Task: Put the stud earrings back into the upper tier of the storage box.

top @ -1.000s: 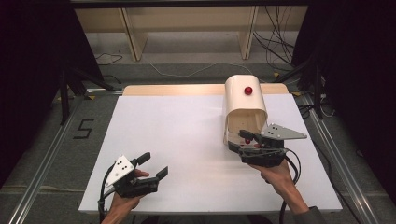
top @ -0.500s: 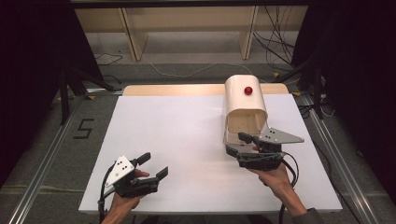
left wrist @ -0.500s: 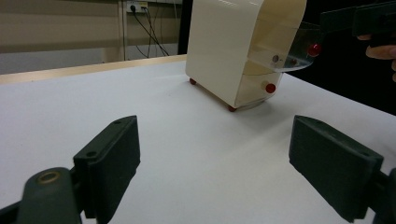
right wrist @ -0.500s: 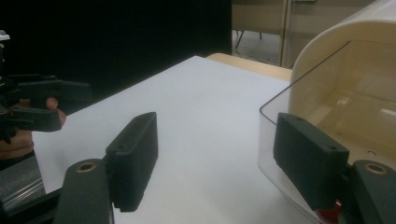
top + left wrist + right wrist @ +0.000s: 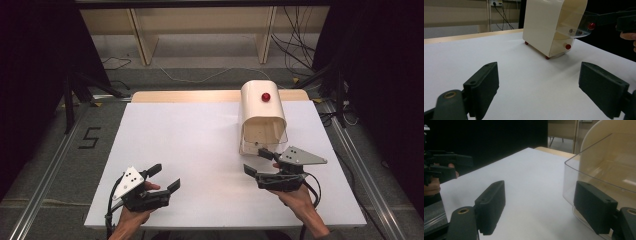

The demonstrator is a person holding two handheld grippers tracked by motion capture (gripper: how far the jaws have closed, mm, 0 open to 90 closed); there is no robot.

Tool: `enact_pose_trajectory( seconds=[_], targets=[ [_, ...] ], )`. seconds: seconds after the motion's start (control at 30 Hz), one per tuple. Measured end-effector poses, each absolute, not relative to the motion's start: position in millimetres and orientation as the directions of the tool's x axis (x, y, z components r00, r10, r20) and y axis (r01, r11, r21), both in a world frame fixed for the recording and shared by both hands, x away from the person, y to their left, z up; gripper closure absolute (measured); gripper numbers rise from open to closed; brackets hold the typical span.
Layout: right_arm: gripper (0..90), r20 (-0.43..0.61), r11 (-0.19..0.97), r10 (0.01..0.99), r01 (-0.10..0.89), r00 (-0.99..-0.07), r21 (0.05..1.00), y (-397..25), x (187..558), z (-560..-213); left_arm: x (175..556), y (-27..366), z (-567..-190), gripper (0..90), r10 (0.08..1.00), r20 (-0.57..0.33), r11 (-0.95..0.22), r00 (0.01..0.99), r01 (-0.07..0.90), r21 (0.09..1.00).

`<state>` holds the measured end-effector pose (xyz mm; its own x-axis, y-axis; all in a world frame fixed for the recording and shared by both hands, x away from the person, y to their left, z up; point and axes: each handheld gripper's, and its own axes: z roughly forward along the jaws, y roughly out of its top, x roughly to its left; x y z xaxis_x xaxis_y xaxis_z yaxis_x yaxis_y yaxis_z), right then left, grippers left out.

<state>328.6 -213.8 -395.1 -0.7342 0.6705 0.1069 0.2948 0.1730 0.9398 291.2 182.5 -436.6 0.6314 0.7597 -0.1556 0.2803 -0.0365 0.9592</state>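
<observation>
A cream, round-topped box (image 5: pixel 262 117) with a red knob (image 5: pixel 265 97) on top stands at the right of the white table (image 5: pixel 200 145). Its clear front flap (image 5: pixel 265 141) is swung partly outward. My right gripper (image 5: pixel 257 161) is open just in front of the flap, with one jaw close to its edge. In the right gripper view the flap (image 5: pixel 599 170) rises right behind the right-hand jaw of that gripper (image 5: pixel 541 207). My left gripper (image 5: pixel 165 177) is open near the front left, holding nothing. In the left gripper view, its jaws (image 5: pixel 539 87) frame the box (image 5: pixel 541 25), the flap (image 5: pixel 576 25) and the flap's red knob (image 5: pixel 591 25).
A wooden strip (image 5: pixel 185 96) runs along the table's far edge, with shelving legs and cables on the floor behind. A metal rail (image 5: pixel 45 180) lies left of the table. The other hand's gripper (image 5: pixel 444 165) shows far off in the right gripper view.
The right gripper has drifted a little left and back toward the person, away from the box front. The left gripper has stayed put.
</observation>
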Motion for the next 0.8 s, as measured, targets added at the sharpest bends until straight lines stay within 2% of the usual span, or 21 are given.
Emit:
enact_pose_trajectory(
  seconds=[0.8],
  targets=[
    [24.3,0.086,0.143,0.716,0.266,-0.693,0.953,-245,305,-425,291,181,-437,16.0,0.748,-0.159,-0.046,0.644,0.289,0.956]
  ],
)
